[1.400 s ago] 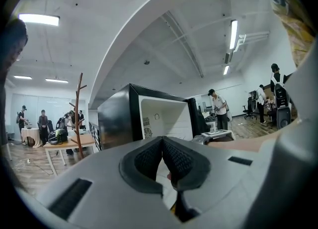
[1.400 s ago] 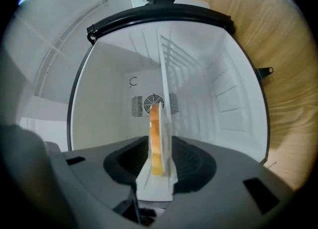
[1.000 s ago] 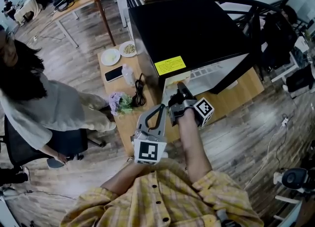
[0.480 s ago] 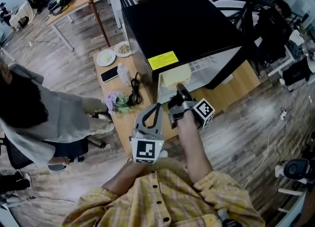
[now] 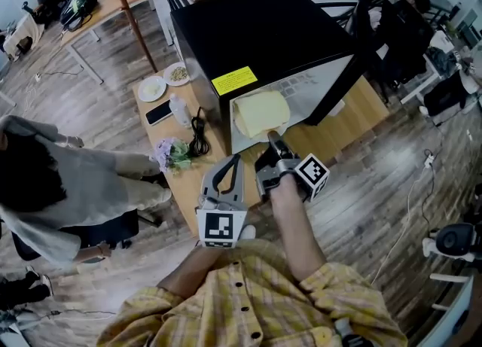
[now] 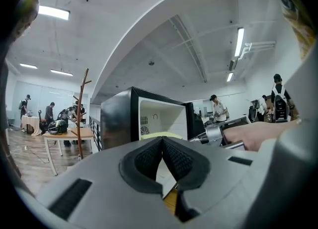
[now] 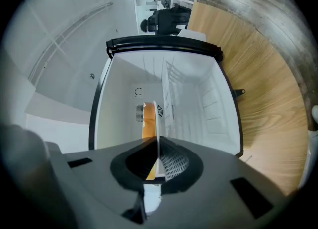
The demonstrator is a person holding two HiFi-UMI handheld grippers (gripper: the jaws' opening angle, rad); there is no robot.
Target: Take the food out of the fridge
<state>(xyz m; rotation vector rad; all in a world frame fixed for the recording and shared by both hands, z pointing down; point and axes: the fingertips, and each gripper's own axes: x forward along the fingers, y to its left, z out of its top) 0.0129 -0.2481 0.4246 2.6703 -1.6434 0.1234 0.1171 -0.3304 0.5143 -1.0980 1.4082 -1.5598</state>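
At the far left a person in grey [image 5: 68,180] sits beside the desk [image 5: 192,187]. On the desk's far left end lie two plates [image 5: 151,87], with a phone [image 5: 158,113] and a bottle [image 5: 179,110] just nearer. A coiled cable [image 5: 199,135] and a bunch of flowers [image 5: 173,155] sit toward the middle of its left edge. The left gripper [image 5: 235,159] hangs over the desk's near edge, in front of the fridge's left corner. Its jaws are clenched together with nothing between them, and it points level toward the fridge. The black fridge [image 5: 263,37] stands on the desk right of the clutter, with a yellow sticker [image 5: 234,80] on its top front edge. Its door [image 5: 343,86] is swung open to the right. The food [image 5: 260,111], a flat pale-yellow slab, sits at the fridge's open mouth with its broad face up and its near edge toward the person. The right gripper [image 5: 271,136] has that near edge pinched between its jaws. In the right gripper view the food [image 7: 148,118] shows edge-on as a thin orange and white strip, running from the closed pads into the white cavity. Bare wood of the desk runs on to the right of the door.
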